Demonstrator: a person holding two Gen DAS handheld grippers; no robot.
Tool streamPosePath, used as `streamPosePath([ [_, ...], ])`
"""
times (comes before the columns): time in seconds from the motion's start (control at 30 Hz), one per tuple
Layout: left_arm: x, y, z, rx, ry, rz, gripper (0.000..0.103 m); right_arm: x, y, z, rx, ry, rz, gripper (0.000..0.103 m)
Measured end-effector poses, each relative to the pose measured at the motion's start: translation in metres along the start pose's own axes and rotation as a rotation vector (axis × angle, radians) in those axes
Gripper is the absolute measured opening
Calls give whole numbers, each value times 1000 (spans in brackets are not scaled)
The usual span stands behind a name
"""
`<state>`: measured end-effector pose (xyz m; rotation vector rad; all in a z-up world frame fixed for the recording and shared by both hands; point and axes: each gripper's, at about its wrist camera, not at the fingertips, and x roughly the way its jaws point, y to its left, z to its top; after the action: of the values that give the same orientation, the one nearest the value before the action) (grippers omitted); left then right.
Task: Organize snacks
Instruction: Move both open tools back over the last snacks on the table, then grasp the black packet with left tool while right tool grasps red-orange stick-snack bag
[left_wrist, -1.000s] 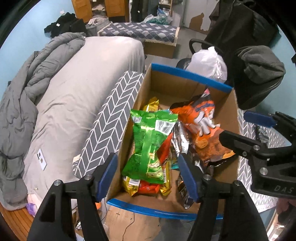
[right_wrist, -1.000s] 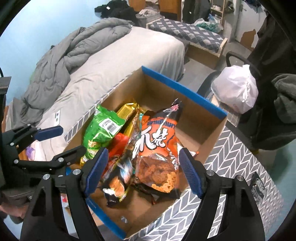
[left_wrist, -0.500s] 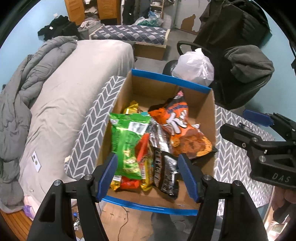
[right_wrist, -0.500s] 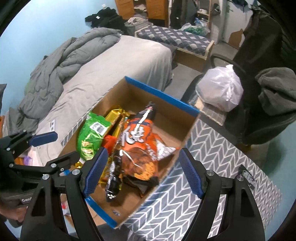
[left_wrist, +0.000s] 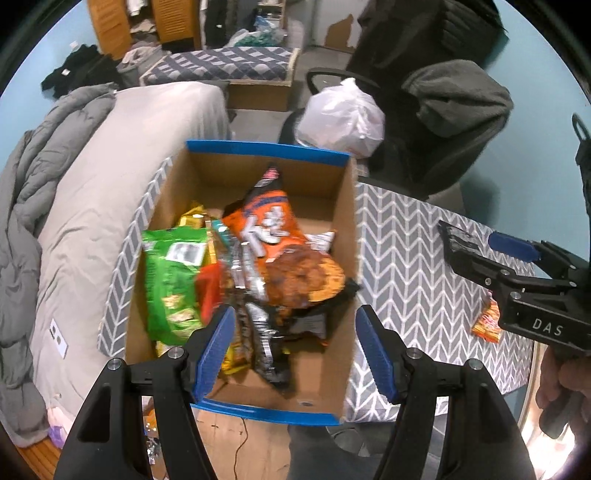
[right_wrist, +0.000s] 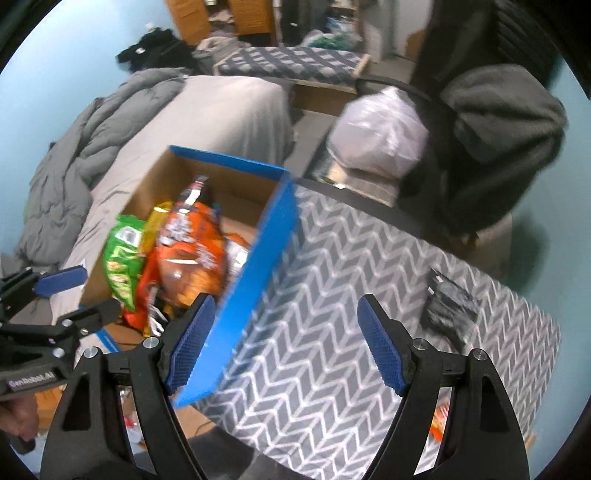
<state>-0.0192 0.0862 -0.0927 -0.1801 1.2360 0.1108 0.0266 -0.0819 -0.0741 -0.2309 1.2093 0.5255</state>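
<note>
Your left gripper (left_wrist: 295, 347) hangs over the near end of the cardboard box (left_wrist: 343, 236), fingers (left_wrist: 216, 347) apart, nothing btwn them. Your right gripper (right_wrist: 286, 343) is over the table (right_wrist: 332, 295), just right of the box's blue-edged side wall; fingers apart, empty.

Box sits at the left end of the table w/ the grey chevron cloth, up against the bed (left_wrist: 122, 155). Snacks are piled inside:
- green bag (left_wrist: 170, 280) along the left wall
- orange bag (left_wrist: 280, 247) on top, centre, tilted up toward the far wall
- yellow pack (left_wrist: 192, 219) behind the green one, partly covered
- dark/silver packs (left_wrist: 266, 332) under the orange bag, near end; labels too blurred to read

Outside the box: one small orange-red packet (left_wrist: 487, 321) lies on the table near its right end, partly hidden behind your right gripper in the left view. A black item (right_wrist: 448, 306) lies on the cloth at the far right, well apart from the box; can't tell what it is.

Behind the table: office chair w/ a white plastic bag (left_wrist: 341, 118) on the seat
</note>
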Motion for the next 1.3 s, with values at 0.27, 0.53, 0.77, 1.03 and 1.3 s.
streamPosePath([
  [0.27,8,-51,1,107,16,-30,69,-11,-70,-40,166,36,-64,80],
  [0.53,22,-96,7,242,22,-37,69,-21,-133,-81,316,66,-121,80],
  [0.77,36,-134,9,382,21,-40,69,-25,-173,-112,432,88,-161,80],
  [1.03,57,-167,7,497,37,-38,70,-11,-205,-148,529,142,-197,80],
  [1.3,81,-186,5,553,69,-31,70,27,-228,-169,640,206,-146,80],
])
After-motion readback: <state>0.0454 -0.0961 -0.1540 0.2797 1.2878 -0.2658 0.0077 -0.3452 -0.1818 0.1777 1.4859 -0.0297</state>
